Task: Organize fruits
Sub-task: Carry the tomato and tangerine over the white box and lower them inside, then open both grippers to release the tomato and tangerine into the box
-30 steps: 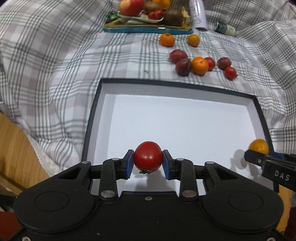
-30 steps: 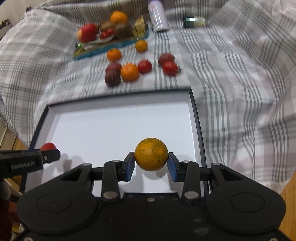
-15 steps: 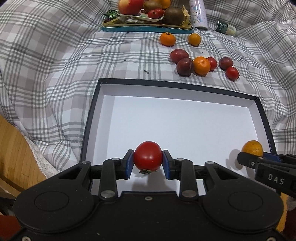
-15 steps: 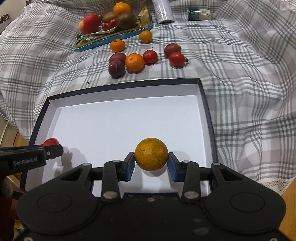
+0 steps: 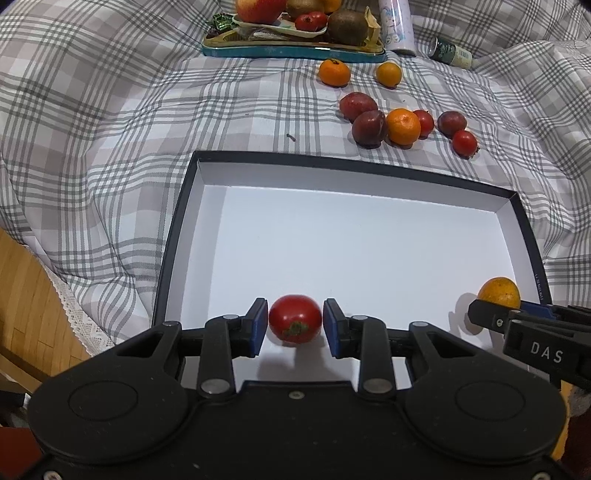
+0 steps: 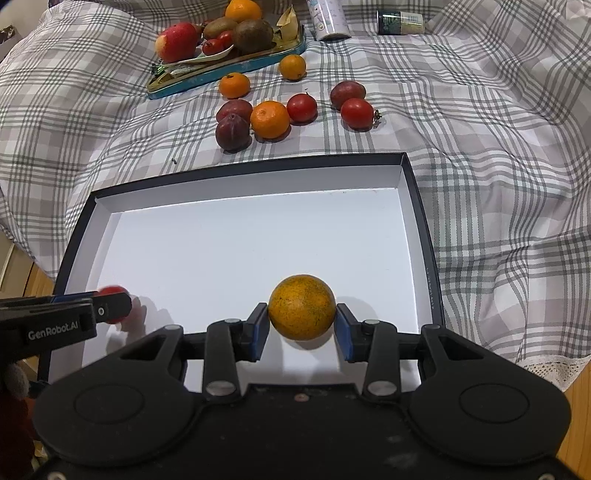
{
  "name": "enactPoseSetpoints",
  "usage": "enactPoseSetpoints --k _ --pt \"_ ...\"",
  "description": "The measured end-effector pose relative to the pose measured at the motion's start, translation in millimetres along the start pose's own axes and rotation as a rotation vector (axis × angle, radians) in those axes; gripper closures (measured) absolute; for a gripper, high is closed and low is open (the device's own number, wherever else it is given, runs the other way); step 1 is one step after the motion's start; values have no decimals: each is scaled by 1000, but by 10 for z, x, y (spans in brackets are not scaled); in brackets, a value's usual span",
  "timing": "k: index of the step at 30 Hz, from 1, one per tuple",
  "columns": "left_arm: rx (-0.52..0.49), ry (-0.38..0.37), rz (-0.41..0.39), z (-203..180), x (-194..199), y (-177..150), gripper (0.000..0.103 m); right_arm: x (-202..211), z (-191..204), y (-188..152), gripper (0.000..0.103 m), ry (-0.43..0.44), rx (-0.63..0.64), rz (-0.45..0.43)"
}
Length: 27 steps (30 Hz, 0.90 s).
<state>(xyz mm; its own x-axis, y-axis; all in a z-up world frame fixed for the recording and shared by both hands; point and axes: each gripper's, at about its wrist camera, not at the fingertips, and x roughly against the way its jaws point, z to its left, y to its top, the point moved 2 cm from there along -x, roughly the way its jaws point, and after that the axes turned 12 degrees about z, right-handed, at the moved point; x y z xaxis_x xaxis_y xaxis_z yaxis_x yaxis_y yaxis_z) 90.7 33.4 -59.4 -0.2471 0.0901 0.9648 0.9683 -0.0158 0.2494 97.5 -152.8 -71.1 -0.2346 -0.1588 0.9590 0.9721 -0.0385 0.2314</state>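
Note:
A black box with a white inside (image 5: 177, 221) (image 6: 417, 206) lies on the checked cloth. My left gripper (image 5: 295, 325) is open over the box's near left part; a red tomato (image 5: 294, 318) sits loose between its pads, with small gaps on both sides. It also shows blurred in the right wrist view (image 6: 110, 291). My right gripper (image 6: 302, 325) is shut on a speckled orange (image 6: 301, 306) over the box's near right part; the orange also shows in the left wrist view (image 5: 498, 291).
Beyond the box lie several loose plums, tomatoes and mandarins (image 5: 402, 125) (image 6: 269, 119). Further back stand a teal tray (image 5: 291, 50) (image 6: 221, 70) with fruit, a white can (image 5: 395, 22) and a small dark bottle (image 5: 452, 53). A wooden floor (image 5: 37, 306) lies left.
My left gripper has opened and let the tomato go; it has dropped a little and turned its stem towards me. Both grippers have moved forward over the box. The right still holds the orange.

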Motion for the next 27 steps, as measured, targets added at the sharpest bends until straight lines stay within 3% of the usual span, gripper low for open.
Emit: enactPoseSetpoints --k 27 --pt "50 32 -38 114 127 5 62 180 -14 -33 63 -13 -28 -69"
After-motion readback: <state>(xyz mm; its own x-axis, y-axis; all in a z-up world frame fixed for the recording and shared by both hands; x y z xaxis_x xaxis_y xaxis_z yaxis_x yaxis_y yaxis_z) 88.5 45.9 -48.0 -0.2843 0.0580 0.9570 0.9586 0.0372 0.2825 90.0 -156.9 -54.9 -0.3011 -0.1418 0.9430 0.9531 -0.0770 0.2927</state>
